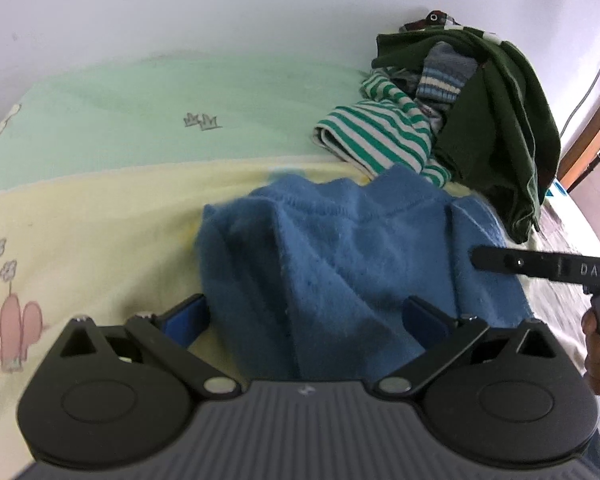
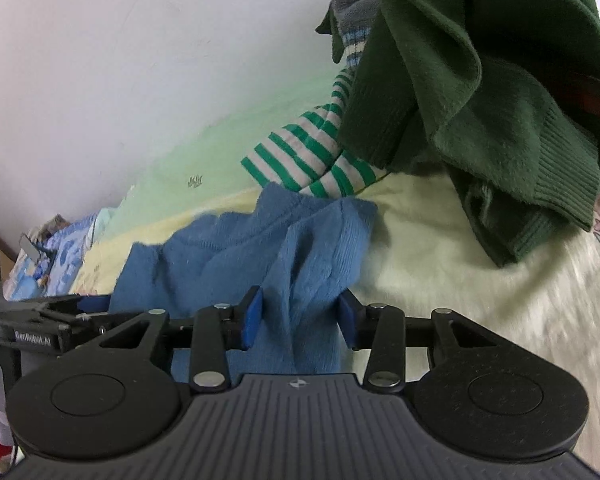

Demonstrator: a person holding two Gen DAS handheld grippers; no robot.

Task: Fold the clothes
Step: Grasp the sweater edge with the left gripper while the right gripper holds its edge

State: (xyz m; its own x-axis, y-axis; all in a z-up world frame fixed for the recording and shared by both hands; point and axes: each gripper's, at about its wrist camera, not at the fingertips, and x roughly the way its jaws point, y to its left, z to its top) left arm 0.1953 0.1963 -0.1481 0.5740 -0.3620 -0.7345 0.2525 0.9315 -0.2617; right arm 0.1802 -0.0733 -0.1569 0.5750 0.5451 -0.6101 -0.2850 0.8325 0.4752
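Jaws around blue sweater (image 2: pixel 300 248), clothes pile (image 2: pixel 480 92) behind.

Bedsheet (image 1: pixel 100 128) left open; clothes pile (image 1: pixel 480 120) blocks right rear.

White capitals "DAS" stand on the black bar of the right gripper (image 1: pixel 548 269) where it reaches over the blue sweater (image 1: pixel 340 256). On the left gripper (image 2: pixel 32 336), left of that sweater, blurred white lettering seems to read "GenRobot.AI".
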